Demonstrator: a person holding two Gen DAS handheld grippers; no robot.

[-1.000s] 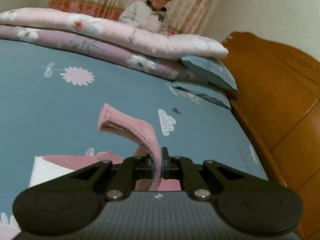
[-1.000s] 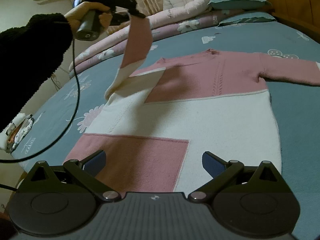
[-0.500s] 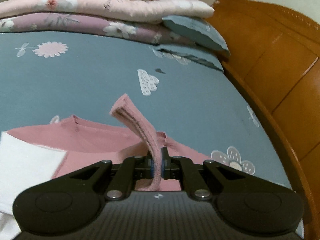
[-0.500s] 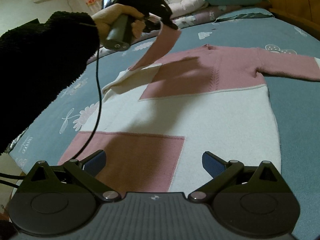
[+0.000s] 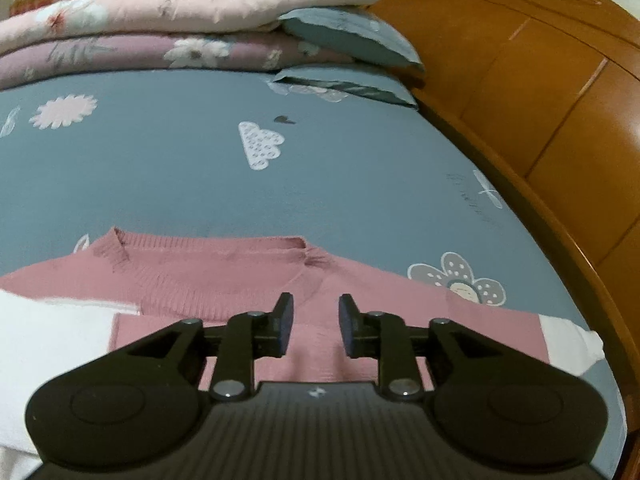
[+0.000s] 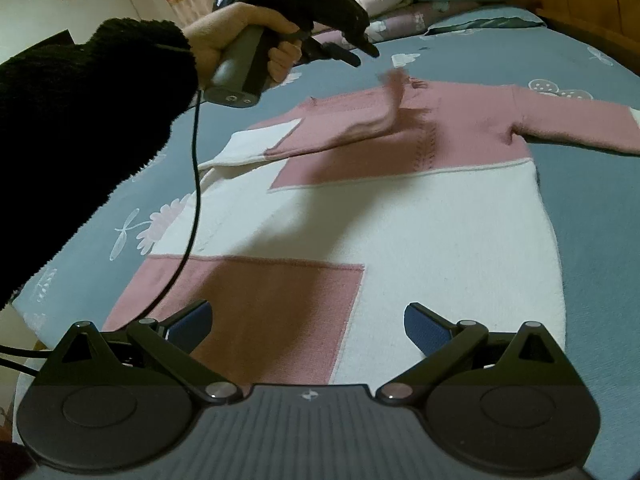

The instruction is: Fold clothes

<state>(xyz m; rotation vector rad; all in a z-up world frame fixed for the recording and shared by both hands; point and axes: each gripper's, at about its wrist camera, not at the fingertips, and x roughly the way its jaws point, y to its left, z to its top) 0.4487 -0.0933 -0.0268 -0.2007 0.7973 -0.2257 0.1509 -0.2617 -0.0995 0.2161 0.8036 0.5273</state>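
A pink and white knitted sweater point(image 6: 400, 216) lies flat on the blue bed sheet point(image 6: 592, 208). Its left sleeve point(image 6: 344, 128) is folded across the chest, and the cuff end is blurred just below the left gripper point(image 6: 366, 54). In the left wrist view the left gripper point(image 5: 314, 322) hovers over the pink chest near the collar point(image 5: 224, 242); its jaws are opening with nothing between them. The right gripper point(image 6: 306, 326) stands wide open over the sweater's hem, holding nothing. The other sleeve point(image 6: 576, 128) stretches out to the right.
Folded pink quilts point(image 5: 160, 28) and blue pillows point(image 5: 352, 36) are stacked at the far side of the bed. A wooden headboard point(image 5: 560, 92) runs along the right. A person's dark sleeve point(image 6: 80, 136) and a cable point(image 6: 192, 200) cross the left of the right wrist view.
The left gripper carried the sleeve down and across the sweater's chest, then let go of it; its jaws now stand apart. The right gripper stayed still and open.
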